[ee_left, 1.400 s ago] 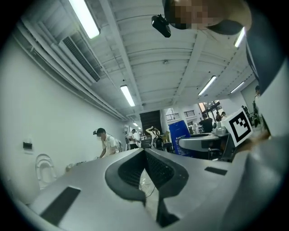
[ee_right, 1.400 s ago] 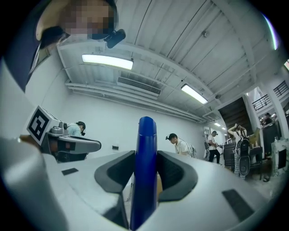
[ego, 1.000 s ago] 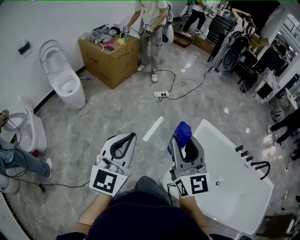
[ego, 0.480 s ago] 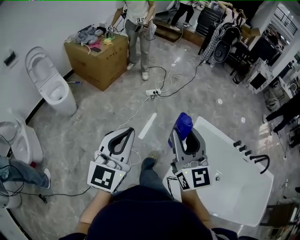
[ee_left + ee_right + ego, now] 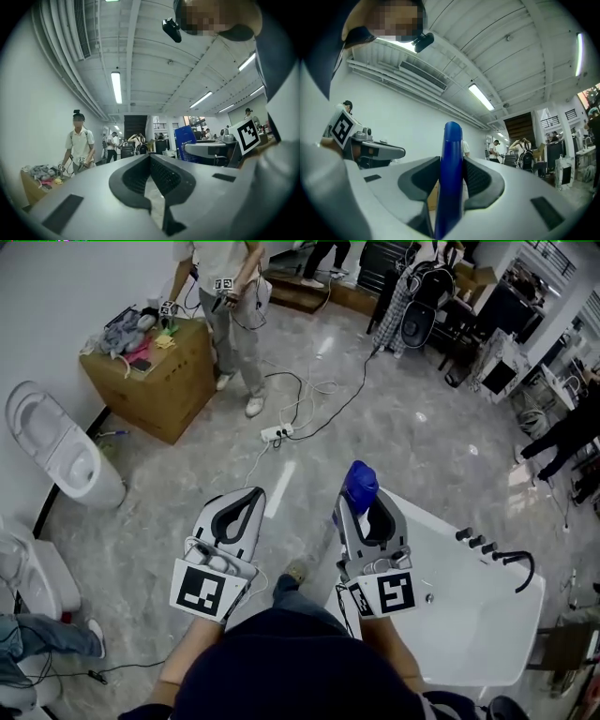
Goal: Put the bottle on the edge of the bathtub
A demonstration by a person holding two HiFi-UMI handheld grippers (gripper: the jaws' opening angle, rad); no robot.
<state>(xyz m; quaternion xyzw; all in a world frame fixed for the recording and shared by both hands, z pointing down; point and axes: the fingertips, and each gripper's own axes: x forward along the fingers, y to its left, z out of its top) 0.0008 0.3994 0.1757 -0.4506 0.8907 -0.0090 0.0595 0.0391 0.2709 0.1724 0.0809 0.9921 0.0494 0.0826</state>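
Now the right gripper (image 5: 364, 507) pinches the blue bottle (image 5: 359, 484) mid-frame, by the white bathtub (image 5: 459, 615); the left gripper (image 5: 253, 495), lower left, is pressed together on nothing.

We see a grey marble floor (image 5: 422, 456), a white toilet (image 5: 58, 448) by the white wall (image 5: 56, 306), a brown box (image 5: 159, 385), and ceiling strip lights (image 5: 116, 86).

The head camera looked steeply down over the left gripper (image 5: 251, 495), right gripper (image 5: 359, 507) and bathtub (image 5: 469, 615). Each gripper camera sat close behind its jaws, tilted toward the ceiling (image 5: 150, 56), and saw the other gripper.
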